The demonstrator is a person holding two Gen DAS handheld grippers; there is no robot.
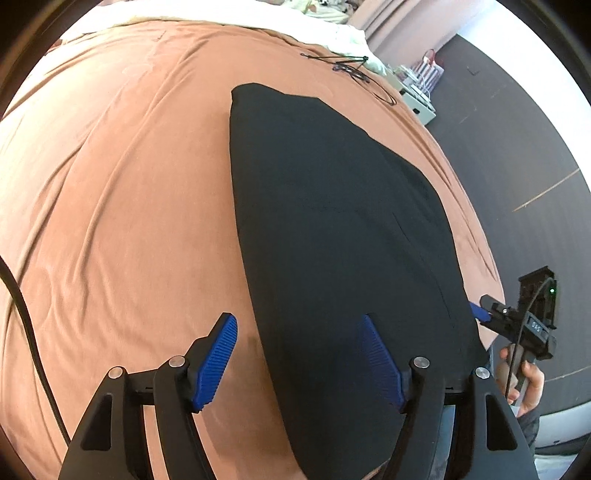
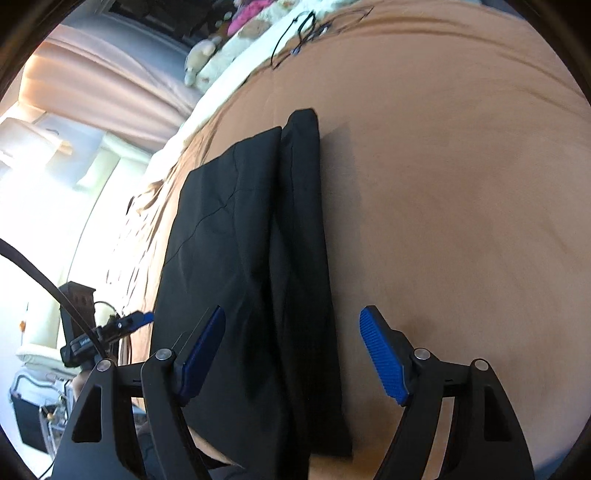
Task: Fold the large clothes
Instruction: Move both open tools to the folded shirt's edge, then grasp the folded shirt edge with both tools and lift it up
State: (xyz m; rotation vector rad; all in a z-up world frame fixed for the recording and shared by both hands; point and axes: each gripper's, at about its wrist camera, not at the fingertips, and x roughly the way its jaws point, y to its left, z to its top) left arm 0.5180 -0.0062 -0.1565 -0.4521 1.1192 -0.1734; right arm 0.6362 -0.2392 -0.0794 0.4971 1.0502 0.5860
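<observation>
A black garment point(image 1: 332, 206) lies folded into a long narrow shape on the rust-brown bedspread point(image 1: 110, 184). My left gripper point(image 1: 299, 356) hovers open over its near end: the right pad is above the cloth, the left pad above bare bedspread, and nothing is pinched. In the right wrist view the garment point(image 2: 236, 240) shows two lengthwise layers with a thicker folded edge on the right. My right gripper point(image 2: 293, 350) is open astride that near end, holding nothing. A hand holds the right gripper's handle point(image 1: 524, 373) at the garment's right corner.
Thin black cords point(image 1: 351, 68) lie on the far part of the bed near white bedding point(image 1: 258, 18). The bed's edge drops to a dark floor point(image 1: 517, 147) with a white box point(image 1: 417, 99). A soft toy point(image 2: 199, 55) sits by the pillows. A black cable point(image 1: 29, 332) hangs nearby.
</observation>
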